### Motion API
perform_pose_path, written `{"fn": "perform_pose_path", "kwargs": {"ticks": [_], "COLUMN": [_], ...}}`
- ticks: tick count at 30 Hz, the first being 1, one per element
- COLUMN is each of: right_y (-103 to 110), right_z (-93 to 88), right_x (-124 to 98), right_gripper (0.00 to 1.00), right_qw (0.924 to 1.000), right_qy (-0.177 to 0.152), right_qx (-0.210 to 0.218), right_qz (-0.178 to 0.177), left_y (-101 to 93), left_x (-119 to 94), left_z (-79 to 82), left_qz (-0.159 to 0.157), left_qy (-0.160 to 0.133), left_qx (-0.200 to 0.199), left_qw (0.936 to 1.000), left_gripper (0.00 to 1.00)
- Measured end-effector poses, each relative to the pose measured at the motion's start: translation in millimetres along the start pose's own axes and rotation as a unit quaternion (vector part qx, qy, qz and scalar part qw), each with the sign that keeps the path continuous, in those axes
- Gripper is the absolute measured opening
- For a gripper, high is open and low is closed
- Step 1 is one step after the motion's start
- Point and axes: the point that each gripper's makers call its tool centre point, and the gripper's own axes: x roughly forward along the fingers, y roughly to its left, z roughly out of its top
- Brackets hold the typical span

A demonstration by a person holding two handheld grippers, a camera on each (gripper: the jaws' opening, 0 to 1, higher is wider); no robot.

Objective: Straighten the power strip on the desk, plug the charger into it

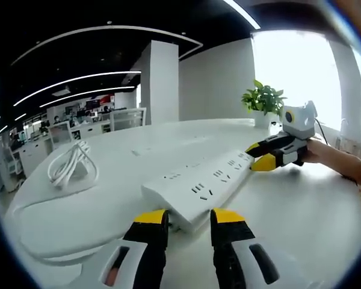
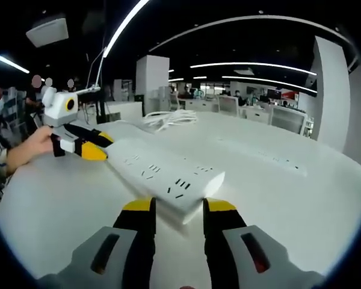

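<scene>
A long white power strip (image 1: 198,186) lies at a slant on the white desk (image 1: 301,217). My left gripper (image 1: 189,217) has its yellow-tipped jaws apart, straddling the strip's near corner. At the far end, my right gripper (image 1: 259,155) has its tips on either side of the other corner. In the right gripper view the strip (image 2: 162,174) runs away from my right gripper (image 2: 179,208), whose jaws stand apart around its end, towards my left gripper (image 2: 101,146). The white charger with its coiled cable (image 1: 72,165) lies apart on the desk (image 2: 168,118).
A potted plant (image 1: 263,99) stands at the desk's far edge by a bright window. A person's hand (image 2: 24,147) holds the left gripper. Office desks and chairs (image 2: 240,105) fill the room behind. A flush socket panel (image 2: 277,159) sits in the desk top.
</scene>
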Motion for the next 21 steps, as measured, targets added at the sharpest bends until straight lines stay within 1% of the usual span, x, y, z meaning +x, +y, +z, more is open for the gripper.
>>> {"fn": "perform_pose_path", "kwargs": {"ticks": [6, 21], "right_y": [0.8, 1.3], "right_z": [-0.4, -1.6], "right_x": [-0.4, -2.0], "right_gripper": [0.3, 0.28], "right_qw": [1.0, 0.9999], "right_qy": [-0.001, -0.001], "right_qx": [0.006, 0.016], "right_qz": [0.0, 0.002], "left_y": [-0.1, 0.0], "left_x": [-0.2, 0.3], "left_z": [-1.3, -0.6], "left_qz": [0.004, 0.001], "left_qy": [0.002, -0.001], "left_qx": [0.012, 0.003], "left_qw": [0.9999, 1.0], "left_gripper": [0.28, 0.27]}}
